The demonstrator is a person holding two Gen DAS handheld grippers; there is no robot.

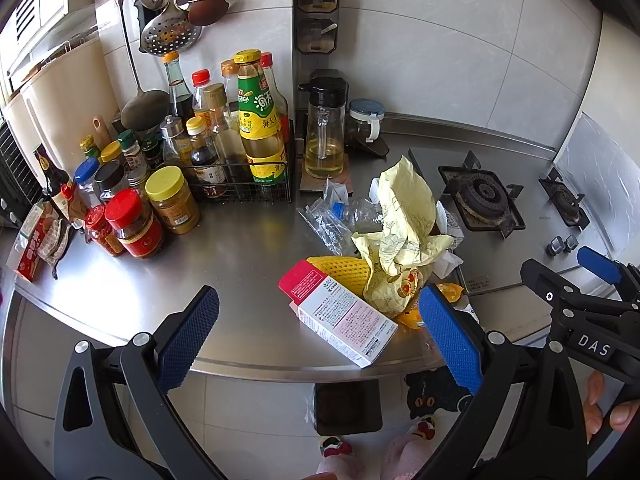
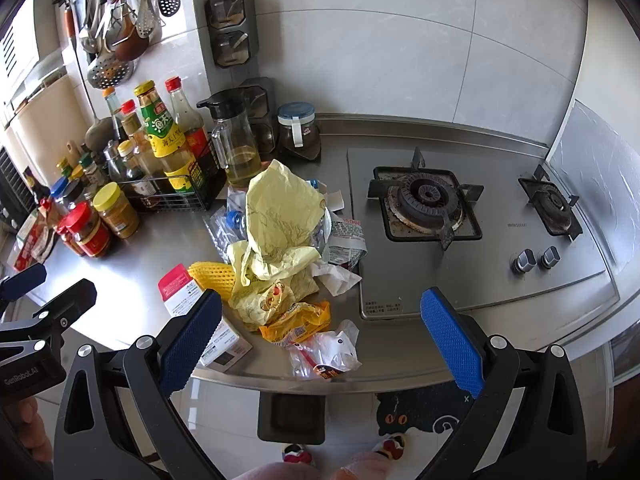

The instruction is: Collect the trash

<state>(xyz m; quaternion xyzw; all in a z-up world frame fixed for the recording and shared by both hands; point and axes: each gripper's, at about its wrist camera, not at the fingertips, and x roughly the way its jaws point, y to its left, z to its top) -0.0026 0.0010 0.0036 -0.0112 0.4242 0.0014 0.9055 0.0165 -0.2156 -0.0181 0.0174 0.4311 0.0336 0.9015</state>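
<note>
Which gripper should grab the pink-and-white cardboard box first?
Left, probably. The open left gripper frames the pink-and-white cardboard box between its fingers. The open right gripper sits over the orange wrapper instead.

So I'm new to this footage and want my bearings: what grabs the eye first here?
A heap of trash mid-counter: a crumpled pale yellow bag on top, a pink-and-white carton and an orange wrapper near the front edge. Left of it crowd the condiment bottles; to the right is the gas stove. Both grippers hover open.

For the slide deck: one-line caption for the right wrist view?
Open right gripper above crumpled pale-yellow plastic bag and wrappers on steel counter.
</note>
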